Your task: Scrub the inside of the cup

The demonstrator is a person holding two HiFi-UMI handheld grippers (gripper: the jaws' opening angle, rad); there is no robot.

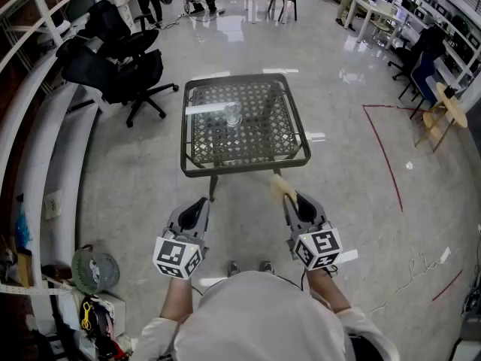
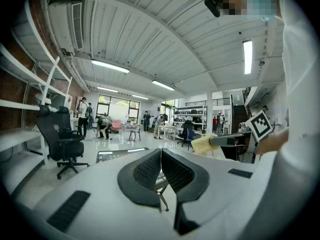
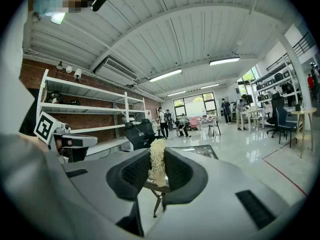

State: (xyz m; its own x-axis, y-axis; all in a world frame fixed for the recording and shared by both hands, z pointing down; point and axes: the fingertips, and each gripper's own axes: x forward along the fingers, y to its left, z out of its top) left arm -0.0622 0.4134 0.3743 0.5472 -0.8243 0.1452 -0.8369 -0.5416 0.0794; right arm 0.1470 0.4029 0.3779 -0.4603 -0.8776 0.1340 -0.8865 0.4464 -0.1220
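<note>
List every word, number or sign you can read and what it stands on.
None can be read.
Left cube, on the left gripper: square marker pattern only, no letters.
Right cube, on the right gripper: the same.
Far shelves: anything there is too small to read.

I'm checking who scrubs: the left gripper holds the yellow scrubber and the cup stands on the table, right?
No: the right gripper holds the yellow scrubber, as the right gripper view shows. The cup does stand on the table.
</note>
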